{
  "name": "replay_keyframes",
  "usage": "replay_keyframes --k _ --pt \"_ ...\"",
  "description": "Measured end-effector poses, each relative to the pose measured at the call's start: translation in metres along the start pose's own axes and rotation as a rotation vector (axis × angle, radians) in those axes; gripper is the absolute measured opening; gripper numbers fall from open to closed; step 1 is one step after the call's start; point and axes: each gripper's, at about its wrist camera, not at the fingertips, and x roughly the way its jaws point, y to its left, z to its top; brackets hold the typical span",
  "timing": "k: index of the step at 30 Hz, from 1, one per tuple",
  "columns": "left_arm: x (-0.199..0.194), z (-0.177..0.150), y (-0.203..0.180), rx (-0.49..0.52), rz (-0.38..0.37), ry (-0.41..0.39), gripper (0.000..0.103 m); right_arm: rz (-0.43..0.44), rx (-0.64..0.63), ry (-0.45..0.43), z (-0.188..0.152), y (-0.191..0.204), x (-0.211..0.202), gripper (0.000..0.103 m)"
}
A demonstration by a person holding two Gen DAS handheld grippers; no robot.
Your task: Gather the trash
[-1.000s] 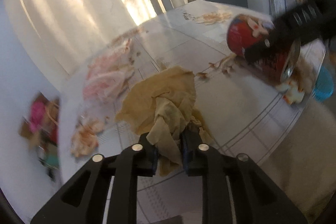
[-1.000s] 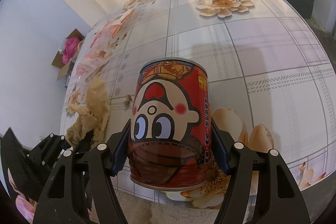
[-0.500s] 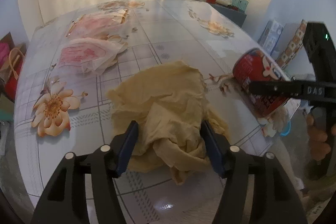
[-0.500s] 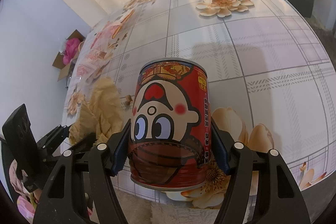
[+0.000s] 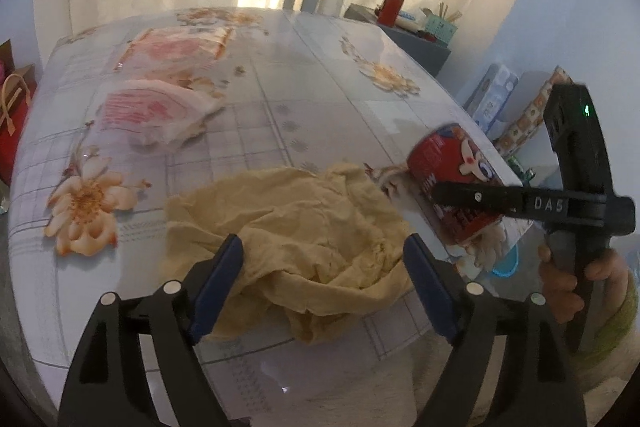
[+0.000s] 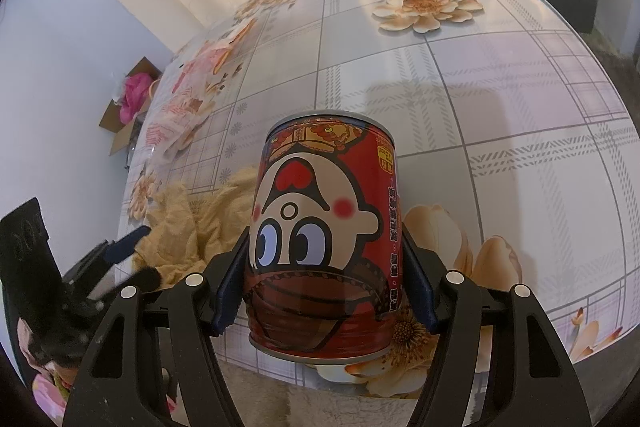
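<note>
A crumpled yellow paper napkin (image 5: 304,239) lies on the flower-patterned table (image 5: 280,99) near its front edge. My left gripper (image 5: 320,267) straddles it with jaws opening wide. The blue pads (image 5: 224,267) stand at the napkin's sides without pinching it. My right gripper (image 6: 324,267) is shut on a red cartoon-face can (image 6: 320,227), held tilted over the table edge. In the left wrist view the can (image 5: 452,167) sits just right of the napkin. The right wrist view shows the left gripper (image 6: 142,255) at the napkin (image 6: 188,223). Two pink-and-white wrappers (image 5: 160,111) lie farther back.
A grey side cabinet with a red jar (image 5: 392,7) stands behind the table. Boxes lean against the wall at the right. A blue rim (image 5: 506,263) shows below the table edge. A cardboard box with something pink (image 6: 132,99) sits on the floor at the left. A hand (image 5: 560,279) grips the right gripper's handle.
The left jaws went from shut on the napkin to wide apart, and the napkin has spread out on the table. The left view rolled level. The right gripper and can stayed put.
</note>
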Motion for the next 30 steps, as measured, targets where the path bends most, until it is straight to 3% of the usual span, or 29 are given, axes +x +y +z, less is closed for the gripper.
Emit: replay_keyframes --k 8,18,21,30 --pt "0.025 -0.01 -0.024 0.058 0.072 0.039 0.087 -0.002 0.001 -0.002 0.0 0.0 0.0 0.063" --pt "0.038 -0.015 -0.036 0.136 0.183 0.026 0.085 -0.001 0.009 -0.008 0.001 0.0 0.001 0.063" --pt "0.037 -0.017 -0.037 0.146 0.208 0.015 0.076 -0.002 0.017 -0.012 0.0 -0.003 -0.001 0.062" --pt "0.03 -0.014 -0.03 0.111 0.208 -0.007 0.028 -0.014 0.041 -0.024 -0.007 -0.01 -0.009 0.062"
